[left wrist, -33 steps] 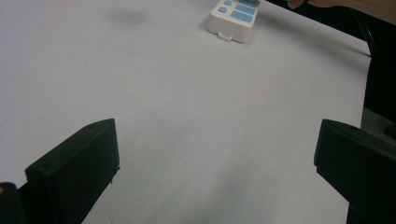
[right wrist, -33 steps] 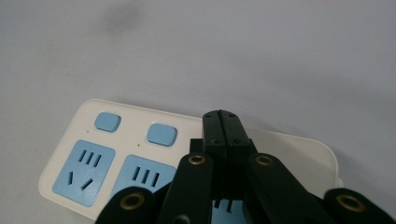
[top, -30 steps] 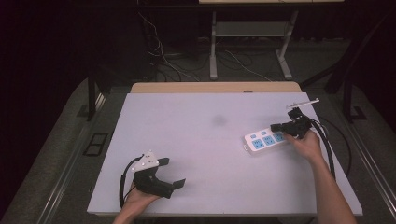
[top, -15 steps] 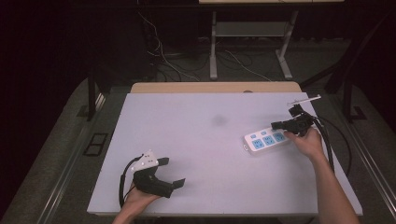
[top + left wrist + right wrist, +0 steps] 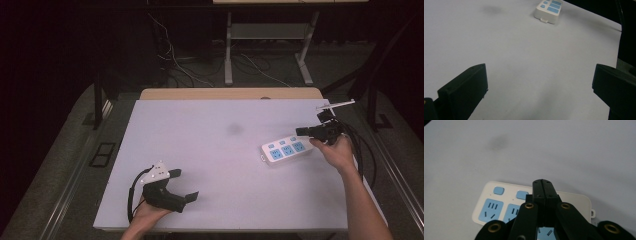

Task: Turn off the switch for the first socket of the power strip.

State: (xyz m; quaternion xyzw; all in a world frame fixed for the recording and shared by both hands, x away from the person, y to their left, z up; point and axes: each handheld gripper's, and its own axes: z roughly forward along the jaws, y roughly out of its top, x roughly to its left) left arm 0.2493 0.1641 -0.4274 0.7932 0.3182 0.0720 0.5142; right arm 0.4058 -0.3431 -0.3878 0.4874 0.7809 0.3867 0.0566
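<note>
Jaws of right gripper (image 5: 544, 185) pressed together, nothing between, poised above white power strip (image 5: 287, 149); left gripper (image 5: 184, 185) jaws spread wide, low over bare tabletop (image 5: 215, 150).

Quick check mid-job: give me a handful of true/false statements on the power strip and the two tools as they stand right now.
1. The right tool has its jaws shut, with nothing between them. True.
2. The left tool is shut on the power strip. False: its jaws stand wide open over bare table, far from the strip.
3. The strip lies flat on the table near the right edge. True.
4. A plug sits in one of the strip's sockets. False: the sockets in sight are empty.
5. The right tool is above the strip. True, in the right gripper view.
</note>
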